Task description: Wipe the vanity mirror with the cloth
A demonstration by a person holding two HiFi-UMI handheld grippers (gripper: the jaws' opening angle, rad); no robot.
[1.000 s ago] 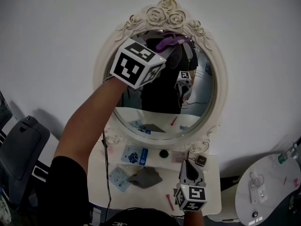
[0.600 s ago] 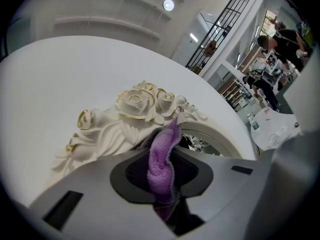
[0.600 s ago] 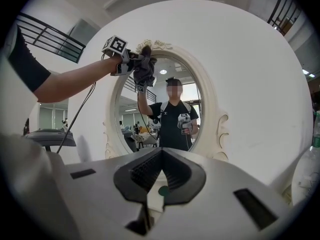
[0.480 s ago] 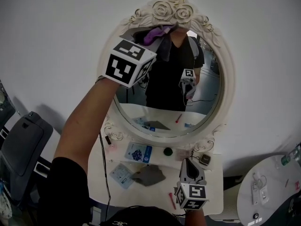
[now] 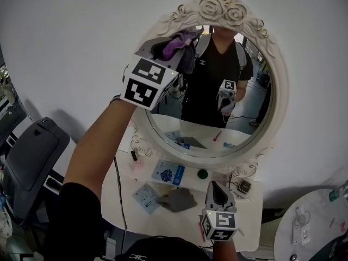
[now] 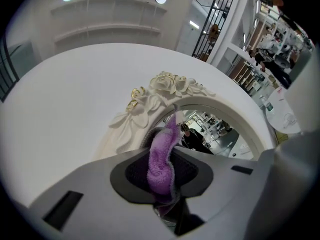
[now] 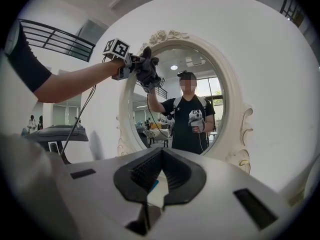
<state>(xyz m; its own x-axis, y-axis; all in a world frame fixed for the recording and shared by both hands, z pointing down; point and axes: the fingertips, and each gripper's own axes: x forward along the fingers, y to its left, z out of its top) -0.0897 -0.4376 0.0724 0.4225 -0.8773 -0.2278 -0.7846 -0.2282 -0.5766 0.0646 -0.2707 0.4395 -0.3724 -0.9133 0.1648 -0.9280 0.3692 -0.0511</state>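
- While your left gripper (image 5: 164,52) presses the purple cloth (image 5: 179,41) against the upper left of the vanity mirror (image 5: 217,91), its jaws are clamped on a fold of that cloth, with the rest bunched ahead of them on the glass.
- Only a fold appears to be pinched. A hard stroke across the mirror could drag the cloth free and leave bare jaws scraping the glass.
- Your stroke runs just beneath the mirror's carved roses (image 5: 220,7). Carry it too high and the gripper may knock the moulding, or the cloth may snag on it.
- Leaning hard on the mirror's top could rock it backward, though nothing visible shows how it is fixed.
- Your right gripper (image 5: 217,189) hangs low in front of the mirror, jaws drawn together on nothing, and takes no part in the wiping.
- Below the mirror, the vanity top (image 5: 247,222) carries a grey cloth (image 5: 175,200), blue packets (image 5: 168,174), a dark round knob (image 5: 203,173) and a small watch-like item (image 5: 244,187).
- A black cable (image 5: 118,189) trails down left of the mirror. A wide sweep of your arm could whip it across those items.
- Nothing stands between the cloth and the mirror's unwiped glass.
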